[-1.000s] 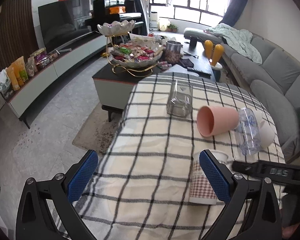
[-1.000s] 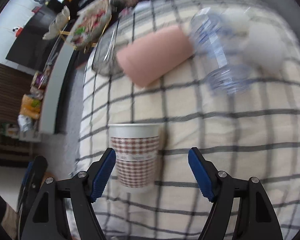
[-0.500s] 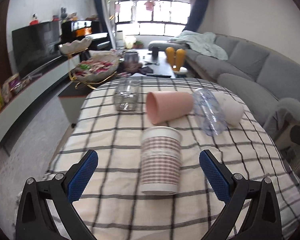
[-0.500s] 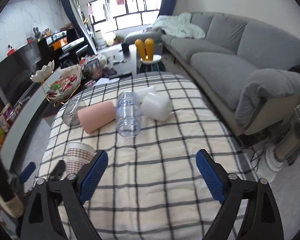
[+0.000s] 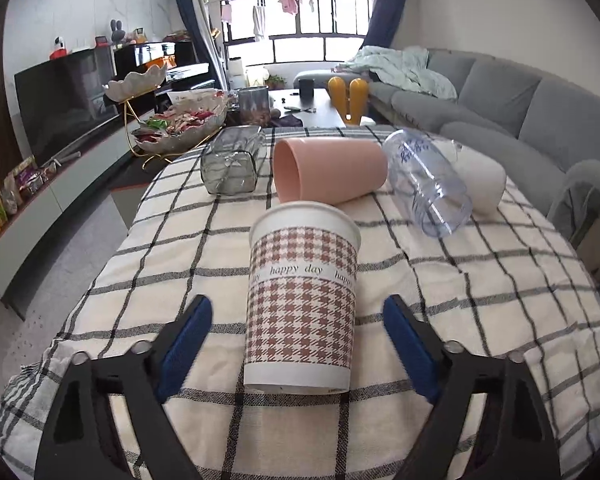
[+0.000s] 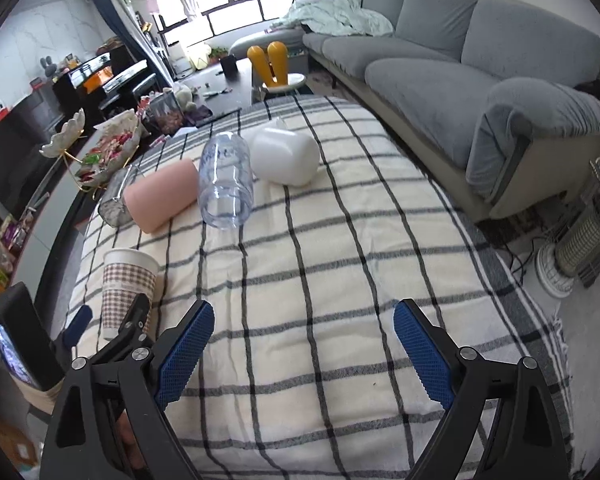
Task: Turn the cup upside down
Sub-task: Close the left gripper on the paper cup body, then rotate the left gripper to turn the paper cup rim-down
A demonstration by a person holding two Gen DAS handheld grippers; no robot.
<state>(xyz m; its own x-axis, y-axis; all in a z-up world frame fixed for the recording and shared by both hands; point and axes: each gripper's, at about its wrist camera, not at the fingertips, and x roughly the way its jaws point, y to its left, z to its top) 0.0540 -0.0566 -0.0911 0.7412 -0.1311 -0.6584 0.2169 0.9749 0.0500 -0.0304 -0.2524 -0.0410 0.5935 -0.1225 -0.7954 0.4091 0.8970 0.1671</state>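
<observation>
Bright window (image 5: 296,28) daylight, sharp, fisheye-warped edges

A table covered with a cream cloth (image 5: 440,280) checked in black lines. Standing upright on it near the front is a paper cup (image 5: 302,300) with a brown houndstooth pattern. Farther back, lying on their sides in a row, are a grey glass jar (image 5: 231,166), a pink cup (image 5: 330,170), a clear plastic bottle (image 5: 426,184) and a white container (image 5: 480,178).
</observation>
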